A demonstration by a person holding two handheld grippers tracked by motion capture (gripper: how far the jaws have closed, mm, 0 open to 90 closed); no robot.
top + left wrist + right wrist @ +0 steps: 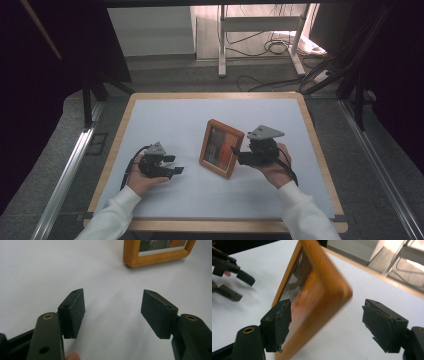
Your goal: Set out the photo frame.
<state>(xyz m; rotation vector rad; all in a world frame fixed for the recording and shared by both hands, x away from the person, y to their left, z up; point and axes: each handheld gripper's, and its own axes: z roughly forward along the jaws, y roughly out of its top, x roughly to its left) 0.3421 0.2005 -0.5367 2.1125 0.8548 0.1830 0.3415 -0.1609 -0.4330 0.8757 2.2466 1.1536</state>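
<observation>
Looking at your right gripper: jaws spread wide either side of wooden photo frame, edge of frame sits between them, pads not pressing, so no real hold. Frame stands tilted near middle of white table. Your left gripper rests low on table well left of frame, jaws wide apart, nothing between them.

White worktop with a light wood rim, sitting on grey carpet-ish floor. Metal rails run along both sides. Past the far edge there's a white metal stand with loose cables around its feet, bright light there, and dark curtains at both sides.
</observation>
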